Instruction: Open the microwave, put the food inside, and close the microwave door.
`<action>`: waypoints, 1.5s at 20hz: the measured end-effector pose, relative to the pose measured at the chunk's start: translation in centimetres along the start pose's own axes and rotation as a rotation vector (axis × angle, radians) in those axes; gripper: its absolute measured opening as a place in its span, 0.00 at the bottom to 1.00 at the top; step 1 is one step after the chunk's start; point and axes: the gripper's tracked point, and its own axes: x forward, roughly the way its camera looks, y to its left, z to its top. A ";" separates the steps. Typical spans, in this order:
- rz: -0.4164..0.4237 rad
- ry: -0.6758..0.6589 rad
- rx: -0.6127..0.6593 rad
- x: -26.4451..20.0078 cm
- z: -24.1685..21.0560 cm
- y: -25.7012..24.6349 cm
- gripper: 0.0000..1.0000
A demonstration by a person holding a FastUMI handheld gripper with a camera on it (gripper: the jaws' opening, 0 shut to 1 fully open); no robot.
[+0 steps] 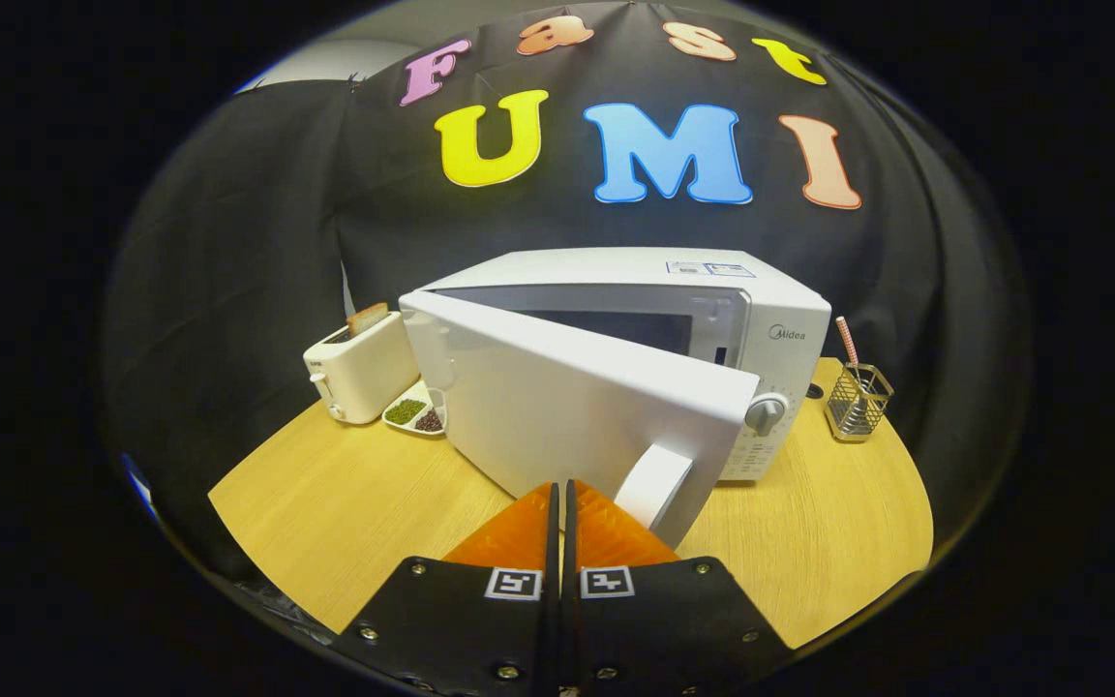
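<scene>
The gripper [561, 489] at bottom centre points level toward the microwave [712, 329], its fingers pressed together with nothing between them, tips against the half-open door [557, 397] just left of the handle [656, 484]. Toaster [359, 368] sits at left.

Microwave [770, 319]: smooth white casing, plastic or painted metal, slight sheen; door [567, 397] the same smooth finish, with a glossy handle [656, 484]. Table [374, 503]: light wood-grain top, matt. Toaster [359, 373]: smooth cream shell, looks plastic. Small dish [419, 411]: glossy white, with grainy contents. Holder [858, 399]: bare metal wire mesh, shiny. Booth wall [228, 242]: matt black cloth, softly creased. Gripper [562, 499]: ridged finger faces, pressed together; matt mounts with metal screws.
</scene>
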 end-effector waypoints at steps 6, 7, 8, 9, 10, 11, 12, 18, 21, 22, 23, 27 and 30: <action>-0.041 -0.018 0.004 2.1 1.5 -2.1 0.01; -0.046 -0.023 0.003 2.4 1.8 -2.3 0.01; -0.050 -0.025 0.006 2.8 2.0 -2.6 0.01; -0.055 -0.027 0.009 3.1 2.2 -2.9 0.01; -0.062 -0.030 0.012 3.4 2.5 -3.2 0.01; -0.070 -0.032 0.013 3.8 2.7 -3.4 0.01; -0.076 -0.035 0.013 4.1 3.0 -3.7 0.01; -0.108 -0.040 0.013 6.1 4.0 -4.6 0.00; -0.127 -0.045 0.006 7.1 4.7 -5.2 0.00; -0.132 -0.047 0.009 7.4 5.0 -5.4 0.01; -0.139 -0.046 0.013 7.8 5.1 -5.7 0.00; -0.165 -0.046 0.038 8.9 5.7 -6.5 0.01; -0.175 -0.060 0.010 8.9 5.9 -6.6 0.00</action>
